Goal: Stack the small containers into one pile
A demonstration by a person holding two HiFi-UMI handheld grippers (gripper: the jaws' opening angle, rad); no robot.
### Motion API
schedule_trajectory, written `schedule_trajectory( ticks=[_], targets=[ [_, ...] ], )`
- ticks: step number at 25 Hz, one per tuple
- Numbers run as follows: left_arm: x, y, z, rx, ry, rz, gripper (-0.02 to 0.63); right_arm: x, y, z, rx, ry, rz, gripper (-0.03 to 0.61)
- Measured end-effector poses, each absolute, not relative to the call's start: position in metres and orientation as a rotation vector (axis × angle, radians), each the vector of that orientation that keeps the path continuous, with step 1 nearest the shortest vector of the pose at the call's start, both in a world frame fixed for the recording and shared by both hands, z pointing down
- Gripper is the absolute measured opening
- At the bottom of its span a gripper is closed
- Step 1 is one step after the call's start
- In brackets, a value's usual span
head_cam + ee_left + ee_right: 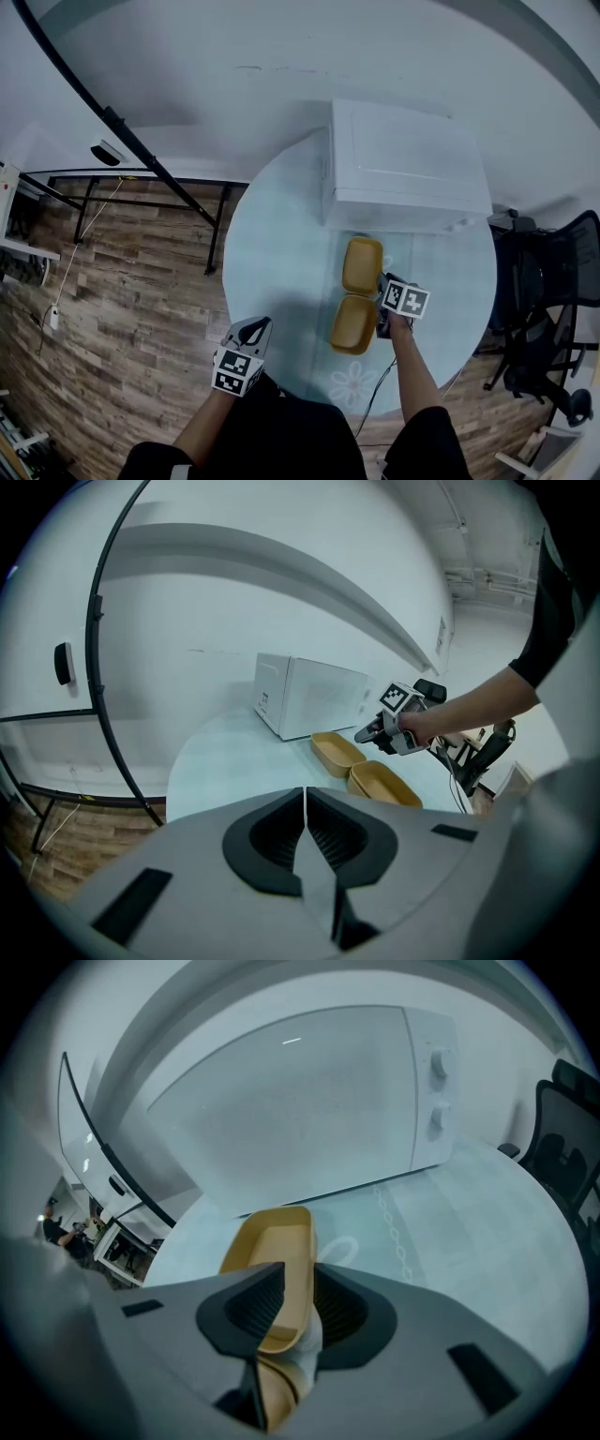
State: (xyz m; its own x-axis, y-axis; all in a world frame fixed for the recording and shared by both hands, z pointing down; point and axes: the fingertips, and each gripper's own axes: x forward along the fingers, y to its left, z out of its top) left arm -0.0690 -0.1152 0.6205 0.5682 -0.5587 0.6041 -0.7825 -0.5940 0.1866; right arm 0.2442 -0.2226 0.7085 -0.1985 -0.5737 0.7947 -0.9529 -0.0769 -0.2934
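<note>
R tongs [298, 1286] clenched on rim of far yellow container [275, 1237], near container [354, 324] just beside, both on round surface [277, 267] by white microwave [403, 169]; L tongs [305, 797] closed, empty.

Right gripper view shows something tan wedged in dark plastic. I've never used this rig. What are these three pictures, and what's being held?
There is no robot arm here: a person holds a two-fingered tool in each hand. The head view looks down from the person's head onto a round table with a white microwave and two tan containers lying end to end. Each gripper view looks along its own tool's fingers. The dark plastic is the right gripper, its fingers closed on the wall of the far container, which looks like the one nearer the microwave. The near container lies free. The left gripper has its fingers together on nothing, near the table's edge.
</note>
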Motion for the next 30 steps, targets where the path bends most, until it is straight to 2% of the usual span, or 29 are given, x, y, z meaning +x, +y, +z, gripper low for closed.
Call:
schedule_trajectory(
  ticks=[11,20,30],
  targets=[
    [-0.075,-0.122,0.631,2.318,-1.102,0.709,0.02,0.251,-0.236,0.748,1.641,-1.65,1.312,0.082],
    [-0.069,-0.123,0.63,2.331,-1.091,0.708,0.02,0.247,-0.238,0.752,1.604,-1.647,1.366,0.04],
    [-0.074,-0.121,0.63,2.345,-1.094,0.71,0.02,0.249,-0.244,0.73,1.661,-1.695,1.459,0.035]
  ],
)
